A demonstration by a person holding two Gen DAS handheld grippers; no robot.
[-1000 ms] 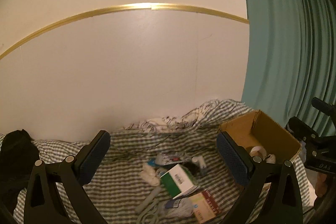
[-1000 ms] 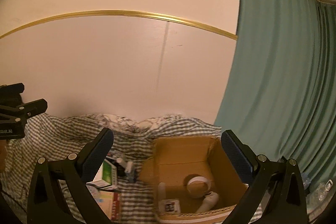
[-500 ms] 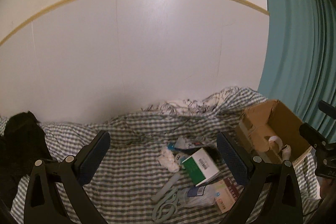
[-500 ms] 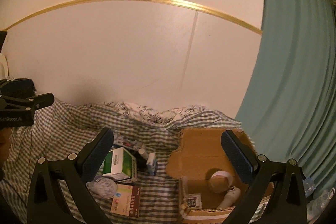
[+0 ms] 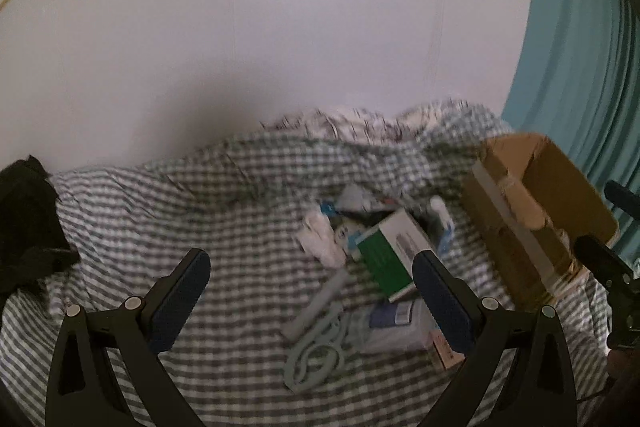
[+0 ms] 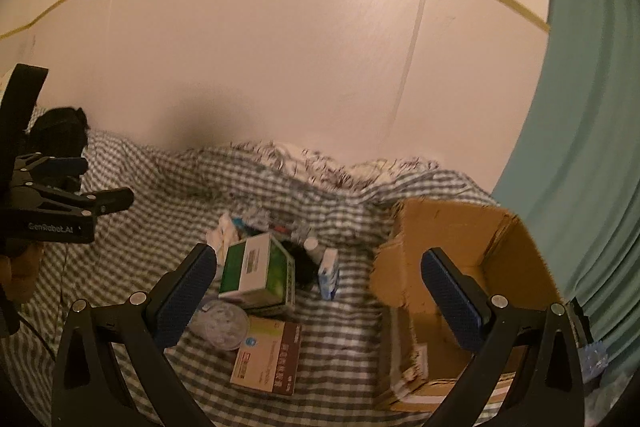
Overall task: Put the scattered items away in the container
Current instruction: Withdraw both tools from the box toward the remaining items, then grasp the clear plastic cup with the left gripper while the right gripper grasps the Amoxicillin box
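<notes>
Left gripper (image 5: 308,277), seen from its own camera: jaws spread wide, holding nothing, blue pads at lower left and lower right of the frame. Between them lies a checked bedsheet (image 5: 160,211). Just inside the right pad sits a green and white box (image 5: 388,259), its print too blurred to read. Below it, a pale looped cord (image 5: 316,355) with a flat grey stick beside it; above left, a crumpled white tissue (image 5: 320,239). At the right edge stands an open cardboard box (image 5: 536,211), the container, apart from the scattered pile.

Right gripper (image 6: 320,287), from its own camera: jaws likewise wide apart and empty. Between the pads the green and white box (image 6: 256,267) shows a barcode label; a tan and brown carton (image 6: 268,359) lies below it with unreadable print, and a clear round lid (image 6: 220,323) rests to its left. A small blue and white packet (image 6: 329,273) stands near the cardboard box (image 6: 460,227), which fills the lower right. At left the other gripper's body reads "GenRobot.AI".

Bare sheet stretches open across the left half of both frames. A plain wall closes the far side, a teal curtain (image 6: 580,147) the right.
</notes>
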